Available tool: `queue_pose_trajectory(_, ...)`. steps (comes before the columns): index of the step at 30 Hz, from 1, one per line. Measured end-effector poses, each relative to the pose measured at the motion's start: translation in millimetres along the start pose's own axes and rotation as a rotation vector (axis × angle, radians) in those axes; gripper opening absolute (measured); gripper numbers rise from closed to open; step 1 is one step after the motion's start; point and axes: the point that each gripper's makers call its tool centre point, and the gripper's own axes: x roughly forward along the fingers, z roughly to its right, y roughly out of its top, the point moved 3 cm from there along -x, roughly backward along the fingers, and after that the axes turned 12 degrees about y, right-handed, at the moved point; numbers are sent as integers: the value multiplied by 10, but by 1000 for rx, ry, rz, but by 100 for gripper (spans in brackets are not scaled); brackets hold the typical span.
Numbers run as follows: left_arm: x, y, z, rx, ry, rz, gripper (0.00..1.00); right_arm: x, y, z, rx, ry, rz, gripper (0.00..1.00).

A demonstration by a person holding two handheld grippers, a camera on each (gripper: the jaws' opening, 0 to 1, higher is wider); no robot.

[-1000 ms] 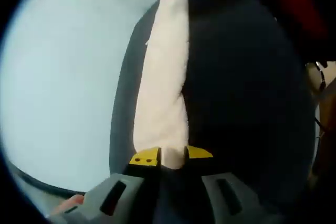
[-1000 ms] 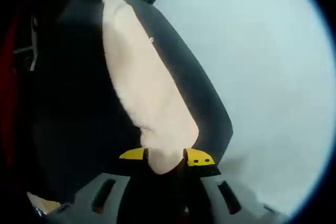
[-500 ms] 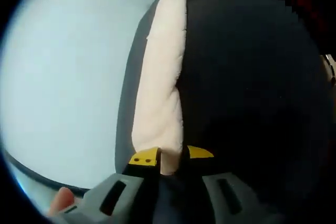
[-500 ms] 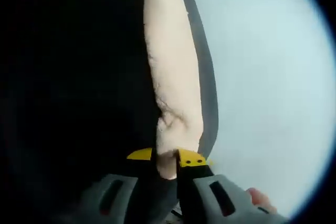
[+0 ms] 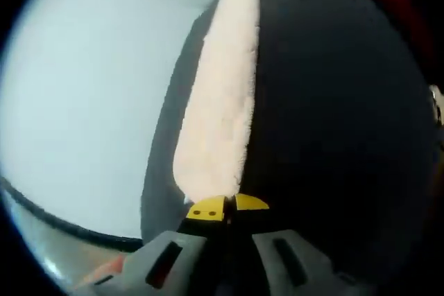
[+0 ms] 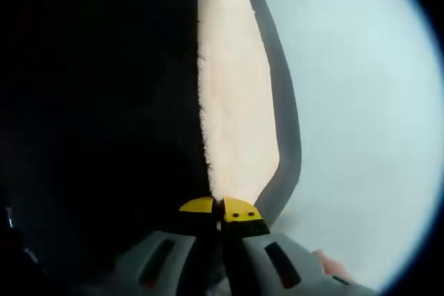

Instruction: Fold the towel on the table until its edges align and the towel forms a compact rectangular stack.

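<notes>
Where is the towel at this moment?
The towel is lifted off the pale table, with one end pinched in the left gripper and the other end in the right gripper.

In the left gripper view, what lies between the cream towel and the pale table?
A dark grey band runs beside the towel, separating it from the table.

The towel (image 5: 220,102) (image 6: 236,102) was a plain cream (fuzzy, no pattern). The table (image 5: 90,102) (image 6: 354,116) was pale grey-white. Both grippers' (image 5: 226,207) (image 6: 220,208) jaw tips were yellow on grey bodies, beside black cloth (image 5: 333,136) (image 6: 104,116).
</notes>
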Motion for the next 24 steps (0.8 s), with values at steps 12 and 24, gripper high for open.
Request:
queue_pose_trajectory(12, -147, 56, 13, -480, -65, 2, 5, -118, 95, -102, 179, 117, 88, 12)
queue_pose_trajectory(24, -480, 48, 70, -1765, 80, -244, 33, -1266, 522, 165, 562, -175, 404, 16)
